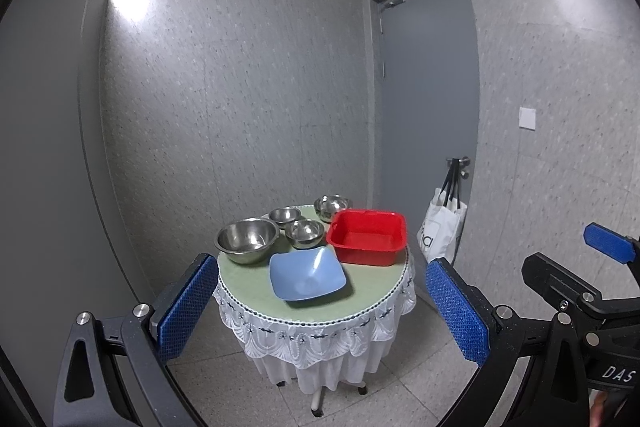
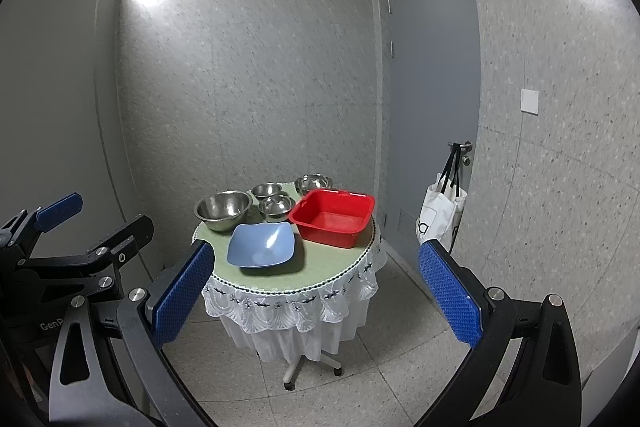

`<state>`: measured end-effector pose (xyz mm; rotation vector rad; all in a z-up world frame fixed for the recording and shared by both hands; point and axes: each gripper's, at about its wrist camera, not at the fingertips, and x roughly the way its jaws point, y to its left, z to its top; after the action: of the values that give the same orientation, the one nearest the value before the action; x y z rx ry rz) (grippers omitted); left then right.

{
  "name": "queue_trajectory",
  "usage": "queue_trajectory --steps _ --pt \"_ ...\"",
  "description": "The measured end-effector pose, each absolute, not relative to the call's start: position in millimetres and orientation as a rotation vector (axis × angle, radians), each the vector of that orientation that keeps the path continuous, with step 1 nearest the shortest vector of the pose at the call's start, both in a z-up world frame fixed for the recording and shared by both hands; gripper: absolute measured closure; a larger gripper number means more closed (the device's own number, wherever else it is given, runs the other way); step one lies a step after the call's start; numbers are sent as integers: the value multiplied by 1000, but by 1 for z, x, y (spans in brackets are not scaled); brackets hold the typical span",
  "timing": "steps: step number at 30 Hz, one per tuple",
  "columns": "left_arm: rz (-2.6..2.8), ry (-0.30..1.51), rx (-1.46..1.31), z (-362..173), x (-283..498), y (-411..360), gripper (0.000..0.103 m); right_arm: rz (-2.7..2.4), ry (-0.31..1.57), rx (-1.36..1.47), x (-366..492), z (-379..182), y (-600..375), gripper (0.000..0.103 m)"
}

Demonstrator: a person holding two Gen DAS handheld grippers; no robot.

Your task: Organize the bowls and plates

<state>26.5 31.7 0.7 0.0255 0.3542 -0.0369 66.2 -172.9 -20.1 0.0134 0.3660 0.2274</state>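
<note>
A small round table [image 1: 360, 301] [image 2: 320, 273] with a green top and white lace skirt stands ahead. On it sit a blue square bowl [image 1: 307, 277] [image 2: 262, 243] at the front, a red square tub [image 1: 366, 237] [image 2: 332, 217] at the right, a large steel bowl [image 1: 247, 239] [image 2: 223, 209] at the left, and three small steel bowls [image 1: 306, 231] [image 2: 276, 207] behind. My left gripper [image 1: 320, 307] is open and empty, well short of the table. My right gripper [image 2: 316, 295] is open and empty, also short of it.
A grey door [image 1: 430, 115] [image 2: 434, 87] is at the right, with a white tote bag [image 1: 442, 227] [image 2: 440, 213] hanging from its handle. Speckled walls enclose the table closely. The floor is tiled. The table stands on a wheeled base [image 2: 312, 363].
</note>
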Motion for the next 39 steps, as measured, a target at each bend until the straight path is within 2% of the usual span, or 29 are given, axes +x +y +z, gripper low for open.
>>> queue_trajectory --steps 29,39 --pt "-99 439 18 -11 111 108 1 167 454 22 112 -46 -106 0" --pt "-103 489 12 -14 158 104 0 156 505 23 146 -60 -102 0"
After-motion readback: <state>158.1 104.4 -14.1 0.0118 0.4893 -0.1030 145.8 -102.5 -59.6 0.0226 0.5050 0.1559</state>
